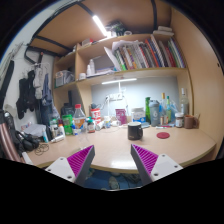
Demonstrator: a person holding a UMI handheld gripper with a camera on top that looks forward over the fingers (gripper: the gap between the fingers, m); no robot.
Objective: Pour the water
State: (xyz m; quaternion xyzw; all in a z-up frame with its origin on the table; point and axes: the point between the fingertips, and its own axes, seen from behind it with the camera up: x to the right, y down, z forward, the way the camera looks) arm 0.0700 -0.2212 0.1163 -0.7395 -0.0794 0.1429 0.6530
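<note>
My gripper (pixel 112 163) is open, its two magenta pads (pixel 80 159) spread wide with nothing between them. It hovers just off the near edge of a light wooden desk (pixel 115 146). Beyond the fingers, a dark cup (pixel 135 131) stands on the desk. A clear bottle with a label (pixel 79 119) stands further left, and a green bottle (pixel 148 109) stands at the back.
Clutter of bottles and small items lines the back of the desk. A pink disc (pixel 164 134) lies to the right of the cup. Shelves with books (pixel 140 55) hang above. Dark gear (pixel 25 100) hangs on the left wall.
</note>
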